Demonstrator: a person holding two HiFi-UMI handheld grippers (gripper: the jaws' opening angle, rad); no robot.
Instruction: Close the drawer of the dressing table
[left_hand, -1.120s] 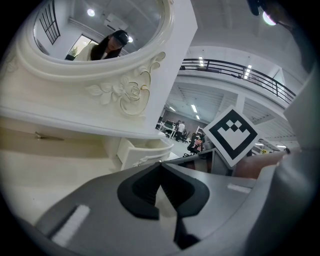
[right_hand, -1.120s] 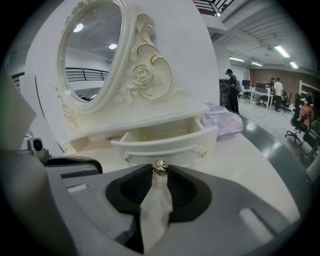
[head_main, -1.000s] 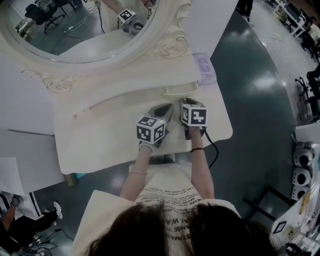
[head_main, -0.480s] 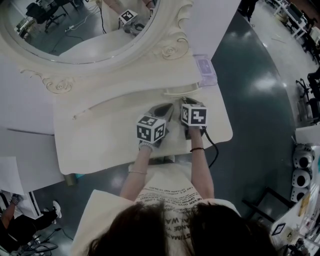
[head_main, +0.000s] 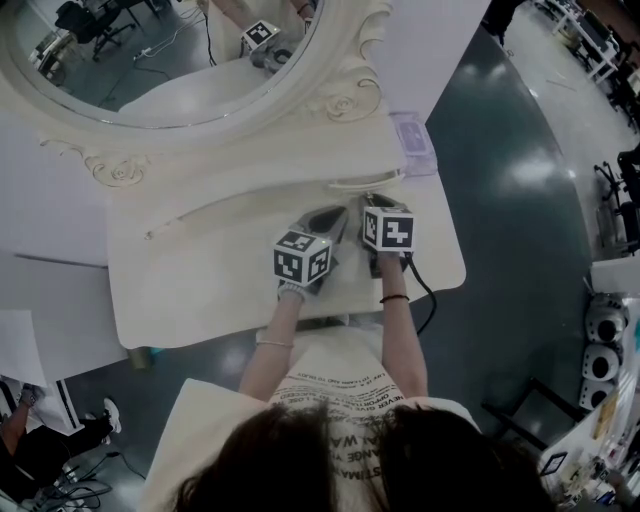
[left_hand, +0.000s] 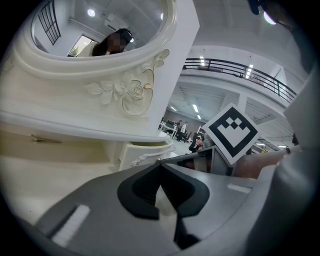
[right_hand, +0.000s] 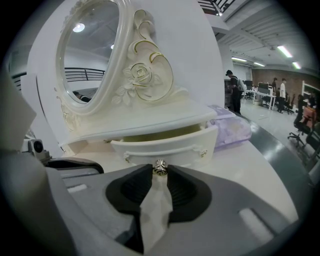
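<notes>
Drawer (right_hand: 165, 144): stands pulled out beneath the mirror base (right_hand: 150, 117), at the right end of the dressing table (head_main: 200, 280). Its front faces the person and its long axis runs across the table. The right gripper (right_hand: 160, 173) pinches its knob (right_hand: 160, 168); the left gripper (left_hand: 159, 163) is closed and empty. The drawer is probably best pushed straight in and kept square, so it does not jam.

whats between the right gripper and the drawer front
Only the small metal knob on the drawer front; the right gripper has its jaw tips closed on it, as the right gripper view shows.
</notes>
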